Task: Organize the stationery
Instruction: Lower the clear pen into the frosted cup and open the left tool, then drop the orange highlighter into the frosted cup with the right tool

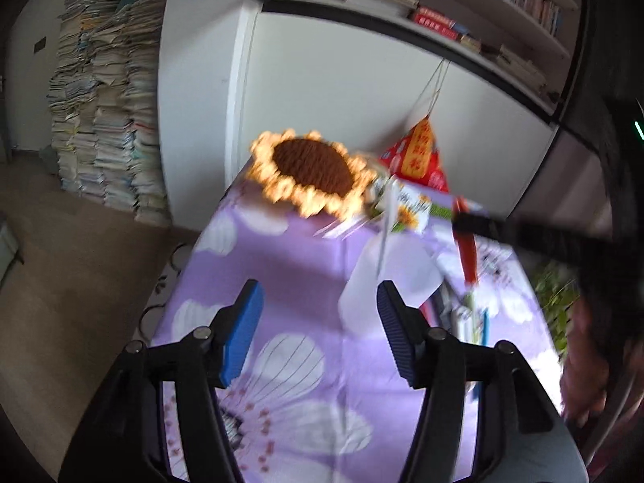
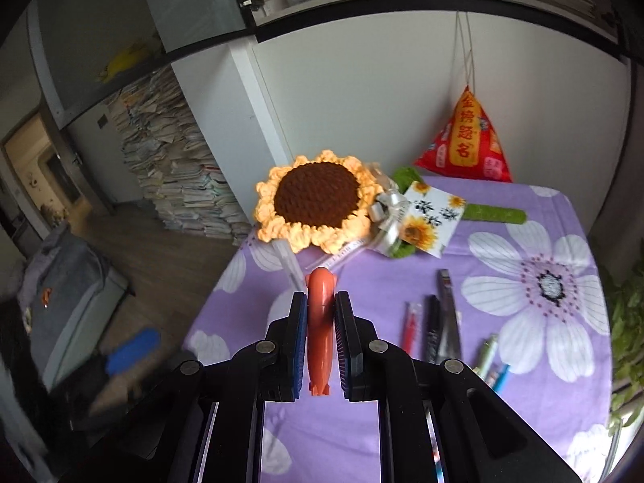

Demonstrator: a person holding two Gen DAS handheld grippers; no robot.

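My right gripper [image 2: 320, 302] is shut on an orange-red pen [image 2: 320, 334] and holds it above the purple flowered tablecloth [image 2: 523, 382]. In the left wrist view the same pen [image 1: 467, 249] hangs from the right gripper's dark arm [image 1: 535, 237] above a white translucent pen pouch [image 1: 386, 281]. My left gripper [image 1: 318, 314] is open and empty, just in front of the pouch. Several pens [image 2: 438, 318] lie on the cloth to the right of my right gripper.
A crocheted sunflower [image 2: 318, 201] with a card [image 2: 430, 217] lies at the table's far end. A red pyramid bag [image 2: 467, 141] hangs at the wall. Stacks of books [image 1: 108, 120] stand on the floor left. A green plant [image 2: 628, 322] is at the right edge.
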